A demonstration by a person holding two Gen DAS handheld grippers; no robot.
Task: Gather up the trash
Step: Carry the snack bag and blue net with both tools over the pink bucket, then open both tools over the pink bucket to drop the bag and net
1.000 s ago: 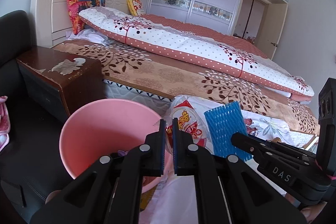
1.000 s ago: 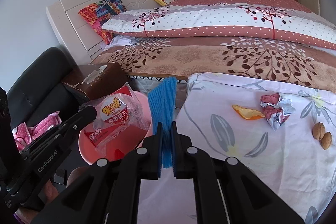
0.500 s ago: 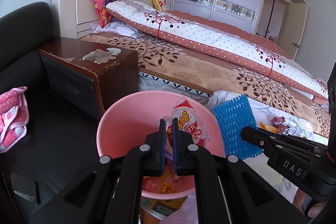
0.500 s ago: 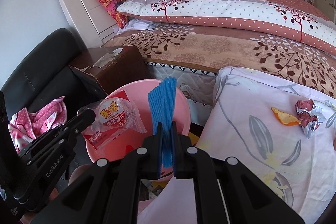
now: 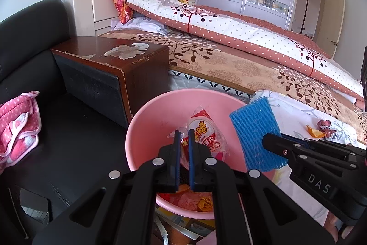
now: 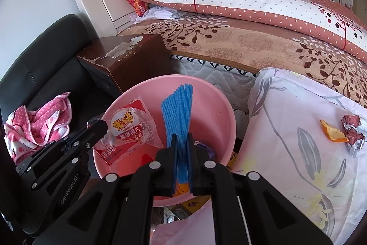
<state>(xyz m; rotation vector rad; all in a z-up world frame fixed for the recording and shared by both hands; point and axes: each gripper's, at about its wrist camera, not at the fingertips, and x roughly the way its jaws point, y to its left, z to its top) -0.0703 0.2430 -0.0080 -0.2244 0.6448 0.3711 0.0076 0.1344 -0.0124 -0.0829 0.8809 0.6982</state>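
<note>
Your left gripper (image 5: 183, 133) pinches the snack wrapper (image 5: 204, 132) over the pink bin (image 6: 206, 93); your right gripper (image 6: 182, 137), at its three o'clock, clamps the blue foam net (image 6: 177, 111).

The bin (image 6: 220, 105) ahead of both grippers is plain pink. The foam net (image 6: 177, 116) is bright blue. The snack bag (image 6: 128, 130) is clear with red and white panels and a yellow logo. Left of the bin, the cloth (image 6: 39, 123) is pink with white dots. To the right, the sheet (image 6: 298, 153) is white with grey leaves and pale yellow flowers; the peel (image 6: 332, 132) on it is orange. Beyond, the quilt (image 5: 240, 31) is white with dark dots and a salmon border.
</note>
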